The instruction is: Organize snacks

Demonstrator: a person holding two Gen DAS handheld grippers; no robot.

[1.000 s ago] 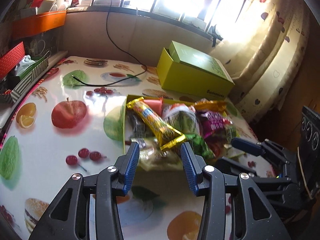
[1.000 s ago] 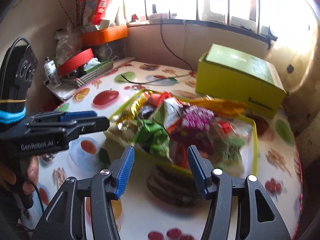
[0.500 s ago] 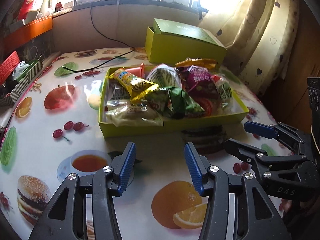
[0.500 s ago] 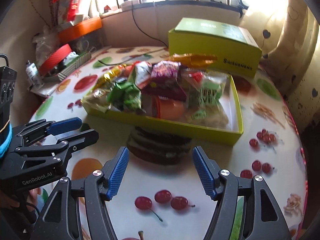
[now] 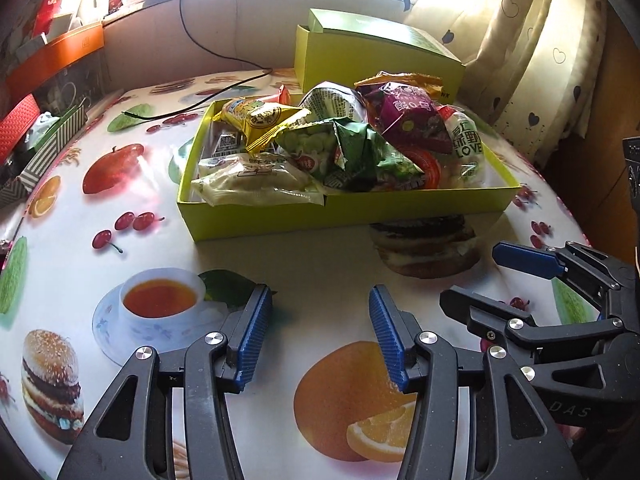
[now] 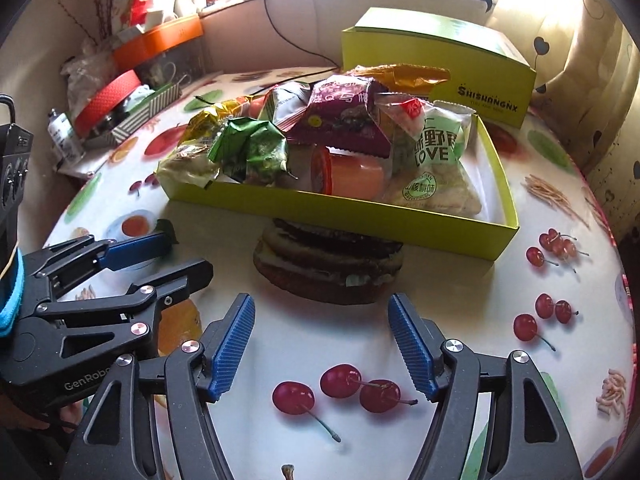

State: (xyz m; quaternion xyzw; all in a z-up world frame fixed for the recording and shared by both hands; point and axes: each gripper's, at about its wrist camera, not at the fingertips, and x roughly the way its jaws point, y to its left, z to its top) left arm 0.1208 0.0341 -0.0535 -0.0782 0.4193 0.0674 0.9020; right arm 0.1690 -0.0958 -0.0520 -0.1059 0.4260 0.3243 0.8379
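A shallow yellow-green tray (image 5: 280,216) (image 6: 400,224) on the fruit-print table holds a heap of snack packets: a yellow packet (image 5: 260,118), a green one (image 5: 352,152) (image 6: 252,148), a purple one (image 5: 408,116) (image 6: 340,116), a pale bun pack (image 5: 252,184), a white "LOVE" bag (image 6: 436,148) and an orange cup (image 6: 348,172). My left gripper (image 5: 320,336) is open and empty, well in front of the tray. My right gripper (image 6: 322,344) is open and empty, beside it; it also shows in the left wrist view (image 5: 492,280).
A closed yellow-green box (image 5: 376,52) (image 6: 436,64) stands behind the tray. A black cable (image 5: 208,92) runs across the far table. Boxes and clutter (image 6: 120,100) line the left edge. A curtain (image 5: 552,52) hangs at the right.
Both grippers have pulled back from the tray toward the near side of the table; the tray and snacks now sit farther away. Both stay open and empty.
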